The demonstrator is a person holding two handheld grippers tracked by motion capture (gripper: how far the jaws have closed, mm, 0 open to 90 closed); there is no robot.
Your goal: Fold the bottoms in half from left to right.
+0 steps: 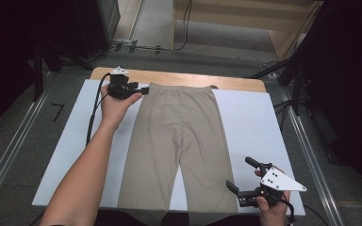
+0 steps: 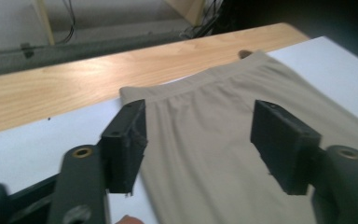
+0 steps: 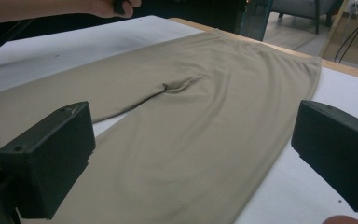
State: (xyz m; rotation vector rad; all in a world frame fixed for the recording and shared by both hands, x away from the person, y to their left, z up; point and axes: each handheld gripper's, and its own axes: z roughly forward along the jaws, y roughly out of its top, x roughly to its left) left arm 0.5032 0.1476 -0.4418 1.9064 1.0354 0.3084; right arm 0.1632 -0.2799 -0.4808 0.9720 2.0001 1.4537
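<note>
A pair of beige trousers lies flat on the white board, waistband at the far edge, legs toward me. My left gripper sits at the waistband's far left corner. In the left gripper view its jaws stand apart over that corner of the trousers, with the left gripper pressing on nothing. My right gripper is open at the near right, just beside the right leg's hem. In the right gripper view the right gripper has wide jaws that frame the trousers with nothing gripped.
The white board rests on a wooden table whose bare strip shows along the far edge. A black cable trails from the left gripper across the board. Dark stands and floor cables surround the table.
</note>
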